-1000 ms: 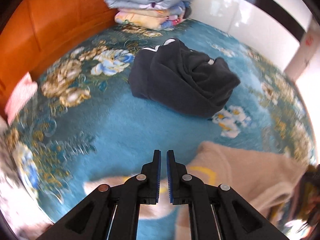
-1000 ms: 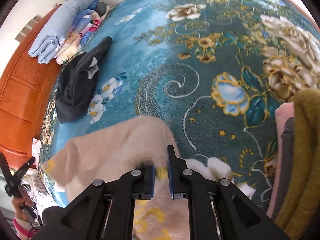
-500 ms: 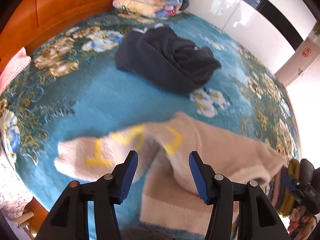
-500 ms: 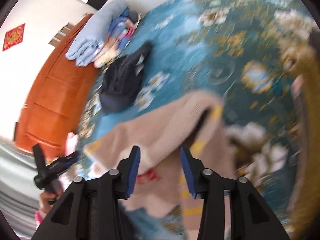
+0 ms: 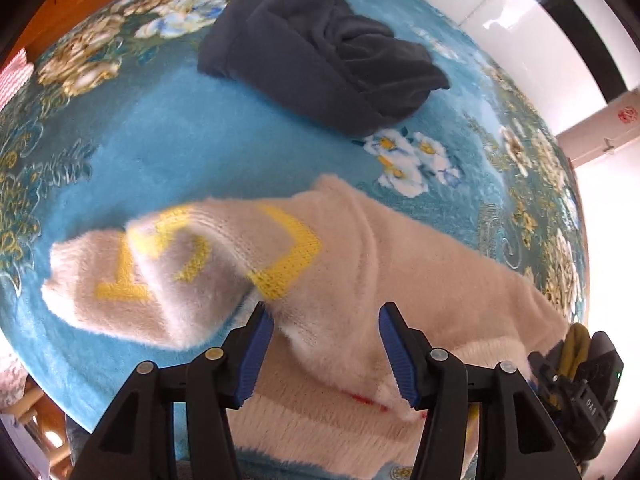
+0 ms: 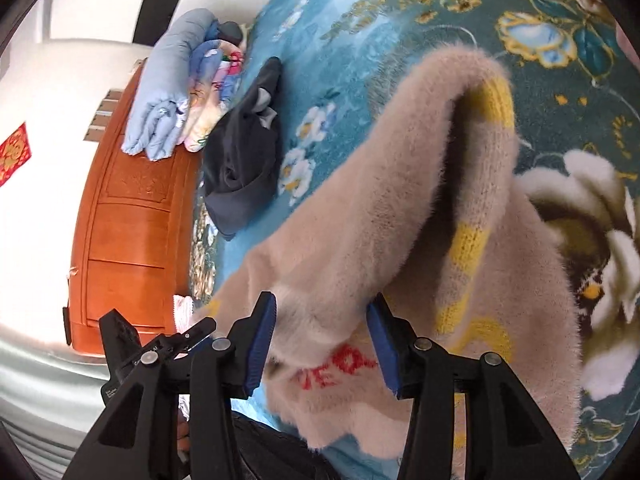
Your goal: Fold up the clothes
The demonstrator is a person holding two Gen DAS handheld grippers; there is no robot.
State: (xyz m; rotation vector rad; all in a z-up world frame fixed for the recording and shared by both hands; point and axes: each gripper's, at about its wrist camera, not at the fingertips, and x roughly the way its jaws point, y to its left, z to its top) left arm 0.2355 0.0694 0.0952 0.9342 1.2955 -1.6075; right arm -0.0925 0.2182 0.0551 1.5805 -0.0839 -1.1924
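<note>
A fuzzy beige sweater [image 5: 400,264] with yellow letters and red lettering lies partly folded on the blue floral bedspread [image 5: 168,128]. Its left sleeve [image 5: 152,272] lies across to the left. My left gripper [image 5: 326,344] is open, its jaws wide apart just above the sweater's near edge. In the right wrist view the sweater [image 6: 380,220] is humped up with a fold. My right gripper [image 6: 322,340] is open over the sweater near the red lettering [image 6: 336,366]. The other gripper shows at the lower left there [image 6: 160,348].
A crumpled dark garment [image 5: 320,60] lies farther back on the bed, also in the right wrist view [image 6: 244,160]. Folded quilts [image 6: 180,92] are stacked against the orange wooden headboard [image 6: 128,220]. A white wall lies beyond.
Both grippers were shut on the sweater a second ago. They have opened and let it go, and the sweater now lies on the bed. Both cameras pulled back toward the near edge.
</note>
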